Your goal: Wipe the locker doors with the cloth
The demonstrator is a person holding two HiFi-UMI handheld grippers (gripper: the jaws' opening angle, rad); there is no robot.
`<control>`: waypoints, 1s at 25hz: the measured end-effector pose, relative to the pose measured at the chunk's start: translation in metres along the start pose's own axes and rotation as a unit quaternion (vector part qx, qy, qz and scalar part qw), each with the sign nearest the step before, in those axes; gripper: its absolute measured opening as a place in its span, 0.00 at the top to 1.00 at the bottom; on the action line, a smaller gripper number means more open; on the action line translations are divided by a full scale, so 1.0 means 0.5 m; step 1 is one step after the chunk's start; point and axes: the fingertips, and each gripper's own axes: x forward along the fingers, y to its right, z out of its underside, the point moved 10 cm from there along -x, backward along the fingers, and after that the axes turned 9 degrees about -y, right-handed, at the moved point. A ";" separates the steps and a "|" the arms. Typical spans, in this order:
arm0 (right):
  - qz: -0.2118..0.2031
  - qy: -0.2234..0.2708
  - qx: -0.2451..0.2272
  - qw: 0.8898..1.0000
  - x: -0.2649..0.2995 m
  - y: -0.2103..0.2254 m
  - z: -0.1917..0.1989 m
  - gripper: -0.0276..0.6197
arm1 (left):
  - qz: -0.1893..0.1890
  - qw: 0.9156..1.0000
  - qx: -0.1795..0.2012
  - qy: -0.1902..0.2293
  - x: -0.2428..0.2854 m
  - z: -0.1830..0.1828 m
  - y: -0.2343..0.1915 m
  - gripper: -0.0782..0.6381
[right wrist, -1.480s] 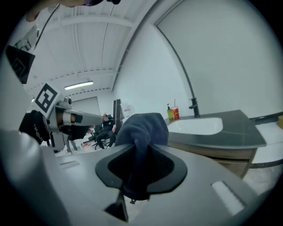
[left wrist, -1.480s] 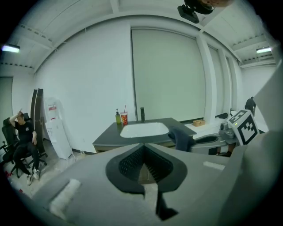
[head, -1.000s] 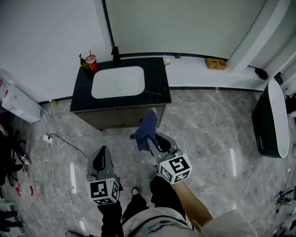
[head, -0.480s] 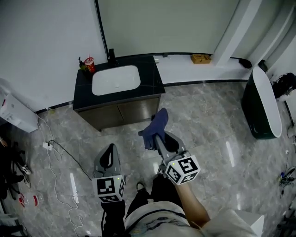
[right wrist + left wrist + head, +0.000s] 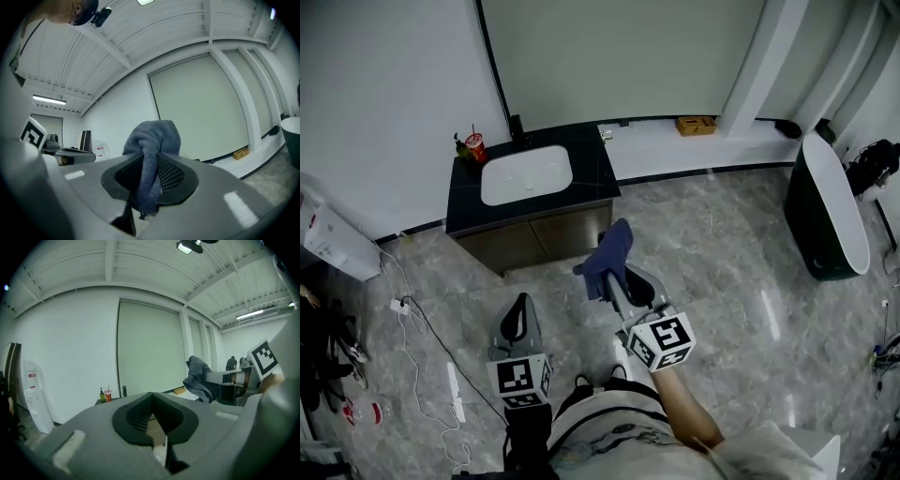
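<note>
A grey marble-look floor (image 5: 722, 244) runs to white walls (image 5: 384, 84) and a wide pale green panel (image 5: 609, 56) with a white pillar (image 5: 757, 56) to its right. A black-topped cabinet (image 5: 581, 187) with a white basin (image 5: 527, 175) stands against the wall. A low white ledge (image 5: 675, 150) beside it carries a small wooden box (image 5: 695, 124). A cable (image 5: 422, 319) trails over the floor at the left. A strip light (image 5: 49, 99) glows on the ribbed ceiling (image 5: 154, 28).

The cloth (image 5: 152, 140) looks fuzzy, the floor (image 5: 722, 272) glossy, perhaps marble.
</note>
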 end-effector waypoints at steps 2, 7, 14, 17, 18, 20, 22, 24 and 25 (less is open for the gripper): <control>0.000 0.007 -0.002 1.000 -0.005 0.006 -0.014 0.83 | 0.005 1.000 0.007 0.009 0.000 -0.015 0.016 0.89; 0.000 0.026 -0.024 0.999 -0.015 0.002 -0.042 0.83 | 0.014 0.999 0.016 0.027 0.002 -0.034 0.042 0.89; 0.011 0.019 -0.032 0.999 -0.037 0.007 -0.037 0.84 | 0.020 0.999 0.008 0.029 0.000 -0.032 0.054 0.89; 0.016 0.012 -0.031 0.999 -0.034 0.009 -0.032 0.84 | 0.023 0.999 0.008 0.025 0.006 -0.031 0.052 0.89; 0.017 0.010 -0.028 0.999 -0.033 0.010 -0.030 0.84 | 0.024 0.999 0.008 0.023 0.007 -0.030 0.053 0.89; 0.019 0.008 -0.024 1.000 -0.033 0.011 -0.028 0.84 | 0.025 0.999 0.009 0.021 0.008 -0.031 0.053 0.89; 0.017 0.009 -0.023 1.000 -0.032 0.011 -0.028 0.84 | 0.026 0.999 0.009 0.018 0.011 -0.031 0.053 0.89; 0.016 0.010 -0.024 1.000 -0.032 0.011 -0.027 0.84 | 0.027 0.999 0.010 0.015 0.013 -0.029 0.054 0.89; 0.016 0.010 -0.024 1.000 -0.032 0.010 -0.026 0.84 | 0.028 0.999 0.011 0.014 0.014 -0.028 0.055 0.89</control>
